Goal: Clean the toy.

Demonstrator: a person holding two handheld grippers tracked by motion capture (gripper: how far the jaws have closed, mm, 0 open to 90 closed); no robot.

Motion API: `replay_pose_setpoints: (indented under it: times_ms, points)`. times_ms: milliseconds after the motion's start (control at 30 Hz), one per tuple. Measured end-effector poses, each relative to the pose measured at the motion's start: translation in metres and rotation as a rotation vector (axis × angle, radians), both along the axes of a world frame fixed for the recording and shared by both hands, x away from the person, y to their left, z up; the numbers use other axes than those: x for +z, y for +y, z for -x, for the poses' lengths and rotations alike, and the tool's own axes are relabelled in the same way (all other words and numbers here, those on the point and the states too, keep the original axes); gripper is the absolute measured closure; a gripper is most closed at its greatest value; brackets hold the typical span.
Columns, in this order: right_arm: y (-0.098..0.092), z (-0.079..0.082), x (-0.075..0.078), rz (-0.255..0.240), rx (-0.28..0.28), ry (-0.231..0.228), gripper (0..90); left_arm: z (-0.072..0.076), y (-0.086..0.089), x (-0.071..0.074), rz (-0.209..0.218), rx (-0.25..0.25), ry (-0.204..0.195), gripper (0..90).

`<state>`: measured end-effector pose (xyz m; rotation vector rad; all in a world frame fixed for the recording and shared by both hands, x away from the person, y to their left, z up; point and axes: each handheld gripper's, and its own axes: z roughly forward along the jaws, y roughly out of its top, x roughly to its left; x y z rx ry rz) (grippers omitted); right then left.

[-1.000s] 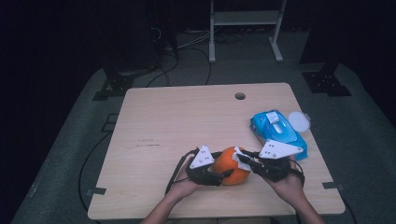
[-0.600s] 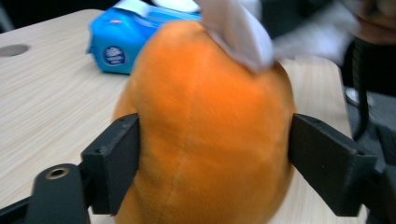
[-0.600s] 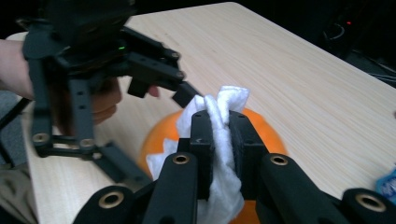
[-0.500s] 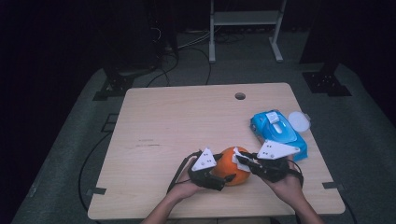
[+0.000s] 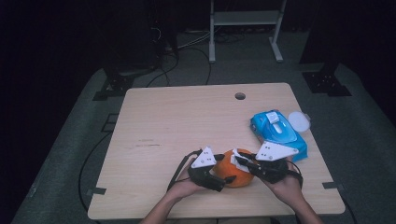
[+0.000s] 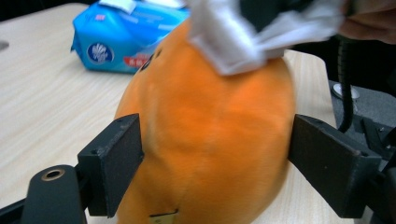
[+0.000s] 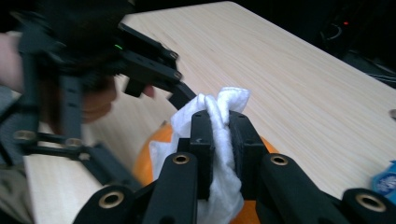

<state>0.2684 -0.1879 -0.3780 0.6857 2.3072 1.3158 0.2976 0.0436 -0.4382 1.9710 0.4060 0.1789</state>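
Since a second ago the left gripper (image 5: 227, 179) has been opening its jaws around the orange plush toy (image 5: 236, 169), which has turned slightly under the white wipe (image 5: 241, 156).

Its two black jaws now stand spread on either side of the toy, the left gripper view showing them at the toy's flanks with a thin gap on one side, so they no longer squeeze it. Just across the toy, the right gripper (image 7: 218, 122) has its jaws pressed together on the folded wipe (image 7: 219, 140), pinching it against the toy's top. Toy and both tools sit near the front edge of the wooden table (image 5: 187, 121). Beyond the right gripper lies a blue pack of wipes (image 5: 278, 133), with a small white lid (image 5: 299, 121) just beside its far end.
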Motion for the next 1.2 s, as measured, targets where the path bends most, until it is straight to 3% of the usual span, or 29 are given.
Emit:
replay_pose_setpoints:
  times_ms: [67, 133, 200, 400, 433, 533, 633, 733, 900, 1200]
  points:
    - [0.005, 0.003, -0.001, -0.003, 0.021, 0.001, 80.6, 0.003, -0.002, -0.002, -0.021, 0.001, -0.021, 22.0]
    - [0.015, 0.007, -0.003, 0.026, 0.042, -0.013, 80.5, 0.006, -0.004, -0.003, -0.035, -0.005, -0.036, 25.4]
    - [0.019, 0.006, -0.004, 0.045, 0.030, -0.027, 80.5, 0.008, -0.006, -0.004, -0.047, -0.008, -0.051, 27.7]
    - [0.001, -0.002, -0.002, 0.014, -0.032, -0.010, 80.5, 0.009, -0.006, -0.004, -0.048, -0.013, -0.060, 28.8]
    - [-0.009, -0.004, 0.000, 0.005, -0.054, -0.004, 80.6, 0.009, -0.006, -0.004, -0.050, -0.011, -0.061, 28.5]
    - [-0.016, -0.005, 0.003, 0.002, -0.064, 0.010, 80.6, 0.009, -0.007, -0.004, -0.052, -0.018, -0.068, 28.0]
    - [-0.016, -0.007, 0.002, 0.002, -0.052, 0.042, 80.6, 0.015, -0.012, -0.006, -0.092, -0.053, -0.105, 27.5]
    - [-0.011, -0.008, -0.003, -0.006, -0.060, 0.052, 80.4, 0.018, -0.014, -0.007, -0.120, -0.058, -0.129, 27.2]
    - [-0.012, -0.015, -0.008, -0.075, -0.077, 0.086, 80.1, 0.018, -0.015, -0.008, -0.126, -0.032, -0.130, 27.5]
    - [-0.034, -0.021, -0.006, -0.086, -0.149, 0.099, 80.5, 0.014, -0.011, -0.007, -0.102, -0.033, -0.103, 28.8]
